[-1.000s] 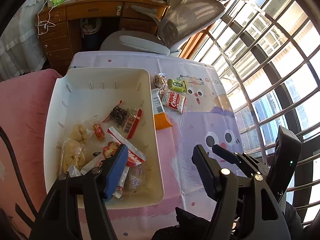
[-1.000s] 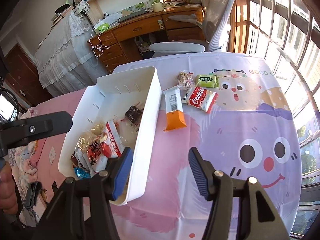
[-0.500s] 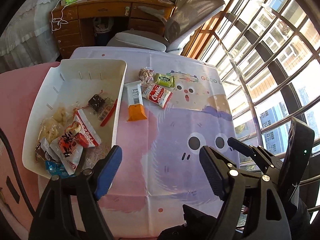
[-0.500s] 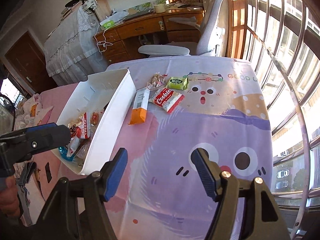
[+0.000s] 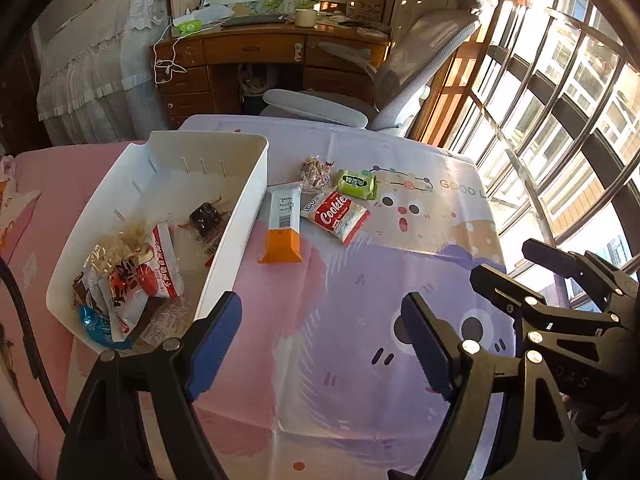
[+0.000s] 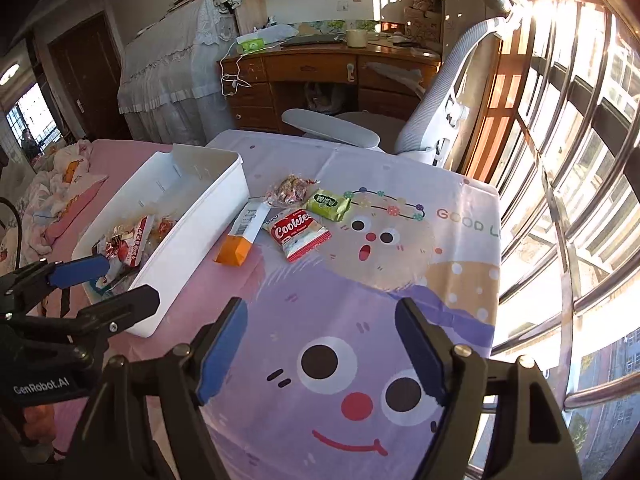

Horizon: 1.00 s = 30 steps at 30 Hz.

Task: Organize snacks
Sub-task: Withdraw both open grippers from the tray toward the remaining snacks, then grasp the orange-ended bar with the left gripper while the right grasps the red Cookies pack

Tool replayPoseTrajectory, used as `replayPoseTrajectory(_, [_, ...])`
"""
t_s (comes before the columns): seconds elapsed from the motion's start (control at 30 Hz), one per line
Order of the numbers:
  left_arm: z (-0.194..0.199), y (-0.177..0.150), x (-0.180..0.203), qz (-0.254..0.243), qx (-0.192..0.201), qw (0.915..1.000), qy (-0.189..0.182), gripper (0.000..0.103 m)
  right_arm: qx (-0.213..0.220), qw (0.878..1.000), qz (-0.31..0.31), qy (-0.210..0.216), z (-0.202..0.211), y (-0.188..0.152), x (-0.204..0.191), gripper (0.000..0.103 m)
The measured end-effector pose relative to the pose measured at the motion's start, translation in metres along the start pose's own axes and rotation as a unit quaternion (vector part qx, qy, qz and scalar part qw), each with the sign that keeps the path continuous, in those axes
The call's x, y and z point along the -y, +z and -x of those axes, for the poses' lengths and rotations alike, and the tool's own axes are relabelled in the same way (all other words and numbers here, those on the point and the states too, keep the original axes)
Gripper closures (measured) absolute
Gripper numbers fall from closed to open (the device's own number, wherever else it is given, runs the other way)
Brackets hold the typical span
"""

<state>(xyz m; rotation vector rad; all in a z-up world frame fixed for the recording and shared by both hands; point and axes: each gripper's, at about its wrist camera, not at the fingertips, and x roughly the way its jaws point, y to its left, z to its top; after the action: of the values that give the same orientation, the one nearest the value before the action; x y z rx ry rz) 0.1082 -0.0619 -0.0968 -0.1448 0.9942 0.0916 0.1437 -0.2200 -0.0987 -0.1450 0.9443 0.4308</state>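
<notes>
Both the left tongs point(image 5: 320, 340) and the right tongs point(image 6: 320, 346) hang spread wide and hold nothing, above the tabletop point(image 6: 400, 280). Four snacks lie outside the white bin point(image 5: 244, 216): the orange-ended bar point(image 5: 282, 224) just beside its wall, the Cookie pack point(image 5: 338, 216), the green packet point(image 5: 357, 184) and the clear candy bag point(image 5: 316, 170) clustered close behind. The bar looks the easiest next pick; come down across its narrow width, clear of the bin wall, and pinch the wrapper firmly so it doesn't slip
</notes>
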Motion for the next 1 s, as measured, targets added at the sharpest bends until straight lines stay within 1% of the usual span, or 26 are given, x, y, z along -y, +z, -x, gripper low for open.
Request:
replayPoseTrajectory(0.07, [-0.012,0.0,0.005,-0.002,0.014,0.9998,0.016,0.022,0.003,1.0,0.012,0.005,-0.007,0.007,0.003,0.025])
replayPoseTrajectory(0.17, [-0.03,0.0,0.009,0.002,0.033,0.9987,0.038,0.022,0.007,0.999,0.032,0.002,-0.022,0.016,0.008,0.025])
replayPoseTrajectory(0.33, [-0.066,0.001,0.01,0.016,0.029,0.998,0.054,0.022,0.009,0.998,0.061,0.012,-0.056,0.032,0.014,0.024])
replayPoseTrajectory(0.47, [-0.091,0.002,0.007,0.038,0.035,0.9964,0.067,0.022,0.002,0.996,0.084,0.024,-0.088,0.044,0.016,0.024])
replayPoseTrajectory(0.57, [-0.11,0.005,0.007,0.038,0.038,0.9951,0.083,0.022,0.0,0.994,0.099,0.04,-0.11,0.052,0.016,0.024])
replayPoseTrajectory(0.73, [-0.137,0.008,0.003,0.04,0.029,0.9938,0.099,0.022,-0.013,0.989,0.137,0.061,-0.142,0.063,0.011,0.024])
replayPoseTrajectory(0.87, [-0.155,0.009,0.0,0.04,0.021,0.9928,0.112,0.022,-0.032,0.983,0.159,0.086,-0.165,0.069,0.006,0.024])
replayPoseTrajectory(1.0, [-0.171,0.01,-0.005,0.054,0.006,0.9908,0.124,0.022,-0.06,0.976,0.176,0.114,-0.182,0.07,-0.002,0.024])
